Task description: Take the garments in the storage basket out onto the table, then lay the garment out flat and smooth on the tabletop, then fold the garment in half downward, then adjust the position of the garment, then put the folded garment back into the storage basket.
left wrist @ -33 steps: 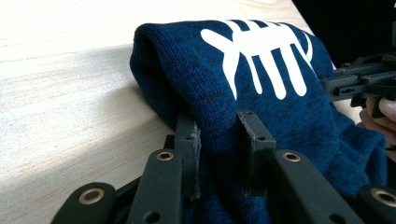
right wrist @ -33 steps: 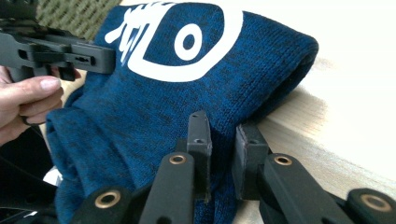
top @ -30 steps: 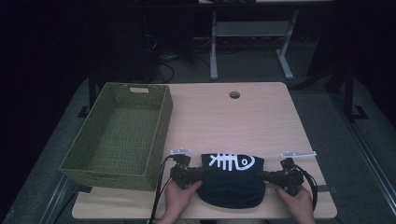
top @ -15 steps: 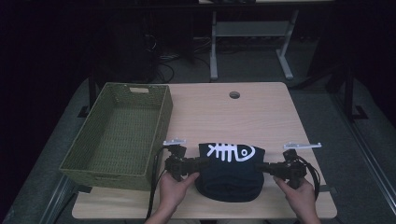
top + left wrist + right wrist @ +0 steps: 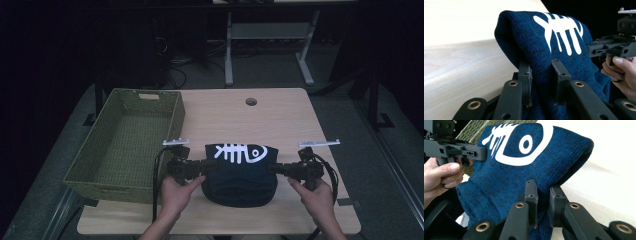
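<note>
My desk (image 5: 280,120) is a pale wooden slab with a round hole (image 5: 251,102) near its far edge. Its far half and right side lie bare, so I have open room to move there. The near edge runs close under my wrists, and beyond every edge there is dark floor.

On the desk's left side sits a long green woven basket (image 5: 90,170), rectangular with tall walls and nothing inside. Its right wall stands just beside my left claw (image 5: 202,167), which leaves little room on that side.

Between my 2 hands hangs a dark blue knitted sweater (image 5: 240,175), folded over, soft and ribbed, with a white fish skeleton (image 5: 240,152) printed on its upper face. It sits over the near middle of the desk, its top fold lifted and its lower part sagging toward the wood; I cannot tell whether it touches.

My left claw pinches the sweater's left edge: in the left gripper view the 2 black jaws press a thick fold of knit (image 5: 541,75) between them. My right claw (image 5: 275,167) pinches the right edge in the same way, and in the right gripper view a fold of the cloth (image 5: 542,192) is squeezed between its jaws. Both claws are hard black metal with brass-coloured rivets.
</note>
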A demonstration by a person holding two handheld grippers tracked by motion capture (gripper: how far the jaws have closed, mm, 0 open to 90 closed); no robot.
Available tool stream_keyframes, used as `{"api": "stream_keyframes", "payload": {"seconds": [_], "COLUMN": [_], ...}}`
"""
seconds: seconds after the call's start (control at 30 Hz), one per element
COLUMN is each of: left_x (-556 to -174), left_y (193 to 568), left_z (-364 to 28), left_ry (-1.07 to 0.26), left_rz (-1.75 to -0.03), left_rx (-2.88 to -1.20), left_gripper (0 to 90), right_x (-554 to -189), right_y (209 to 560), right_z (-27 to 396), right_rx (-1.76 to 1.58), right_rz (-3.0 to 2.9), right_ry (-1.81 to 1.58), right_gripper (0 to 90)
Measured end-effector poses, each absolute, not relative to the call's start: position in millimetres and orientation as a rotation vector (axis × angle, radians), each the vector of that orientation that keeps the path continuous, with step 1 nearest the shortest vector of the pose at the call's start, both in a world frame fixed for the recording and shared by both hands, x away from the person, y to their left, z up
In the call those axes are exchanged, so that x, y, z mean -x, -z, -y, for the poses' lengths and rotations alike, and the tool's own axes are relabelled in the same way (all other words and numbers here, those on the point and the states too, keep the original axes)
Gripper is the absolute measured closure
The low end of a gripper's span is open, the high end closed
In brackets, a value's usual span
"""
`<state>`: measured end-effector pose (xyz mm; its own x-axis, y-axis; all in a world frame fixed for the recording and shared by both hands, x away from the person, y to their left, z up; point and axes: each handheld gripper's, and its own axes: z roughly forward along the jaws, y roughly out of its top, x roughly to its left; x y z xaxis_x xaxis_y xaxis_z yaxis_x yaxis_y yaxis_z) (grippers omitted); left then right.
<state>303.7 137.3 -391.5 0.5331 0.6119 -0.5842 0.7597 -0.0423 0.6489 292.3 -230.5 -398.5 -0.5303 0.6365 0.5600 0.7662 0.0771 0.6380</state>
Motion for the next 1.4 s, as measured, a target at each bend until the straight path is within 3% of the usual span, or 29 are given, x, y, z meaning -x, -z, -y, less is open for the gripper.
{"api": "stream_keyframes", "payload": {"seconds": [0.43, 1.4], "left_x": [-307.6, -301.2], "left_y": [356.3, 317.2], "left_z": [-170.9, -251.8], "left_ry": [0.156, 0.083], "left_rz": [-1.157, -1.195], "left_rx": [-1.719, -1.677], "left_gripper": [73.3, 73.4], "right_x": [-311.6, -335.3], "right_y": [364.1, 320.2], "right_z": [200.4, 114.8], "right_rx": [1.387, 1.254], "right_rz": [2.228, 2.310], "right_ry": [1.459, 1.430], "right_gripper": [79.6, 79.6]}}
